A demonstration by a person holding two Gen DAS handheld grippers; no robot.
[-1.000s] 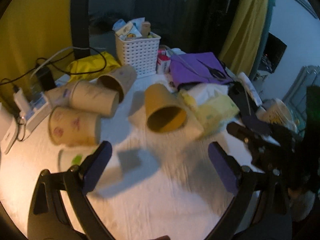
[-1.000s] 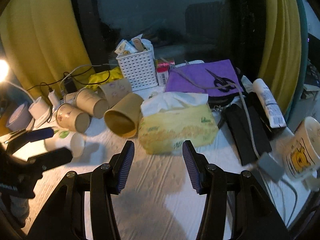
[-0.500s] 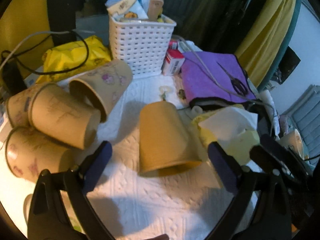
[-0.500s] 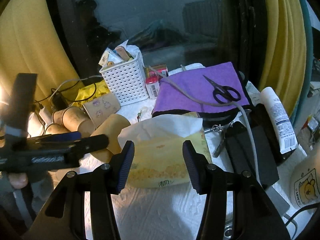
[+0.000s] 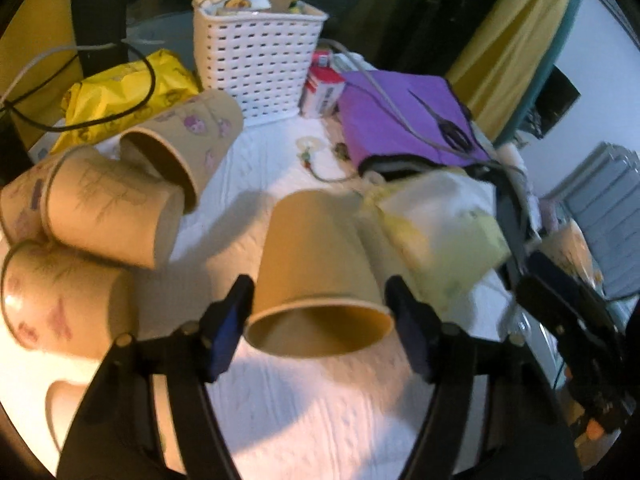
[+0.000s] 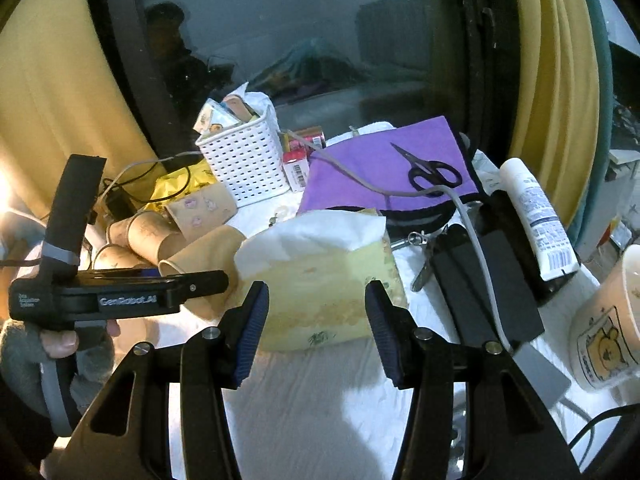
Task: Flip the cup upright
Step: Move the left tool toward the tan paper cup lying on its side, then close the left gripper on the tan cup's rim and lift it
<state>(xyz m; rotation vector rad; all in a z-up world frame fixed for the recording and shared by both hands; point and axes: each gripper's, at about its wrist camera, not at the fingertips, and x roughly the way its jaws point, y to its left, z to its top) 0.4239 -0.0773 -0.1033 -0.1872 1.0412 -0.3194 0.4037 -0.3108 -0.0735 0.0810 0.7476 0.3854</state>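
A plain tan paper cup [image 5: 316, 264] lies on its side on the white table cover, mouth toward the left wrist camera. My left gripper [image 5: 320, 320] is open, its blue pads on either side of the cup's rim, close to it; contact cannot be told. The same cup [image 6: 204, 252] shows in the right wrist view beside the left gripper's body [image 6: 120, 296]. My right gripper [image 6: 316, 332] is open and empty, hovering in front of the yellow tissue pack [image 6: 320, 284].
Three patterned paper cups [image 5: 104, 208] lie piled at the left. A white basket [image 5: 256, 60], yellow bag [image 5: 124, 88], purple cloth with scissors [image 6: 432, 172], tube [image 6: 536, 220], black cases [image 6: 480, 280] and a bear mug [image 6: 608, 332] crowd the table.
My left gripper has moved forward and narrowed around the plain cup's rim. My right gripper has drawn closer to the tissue pack and stayed open.
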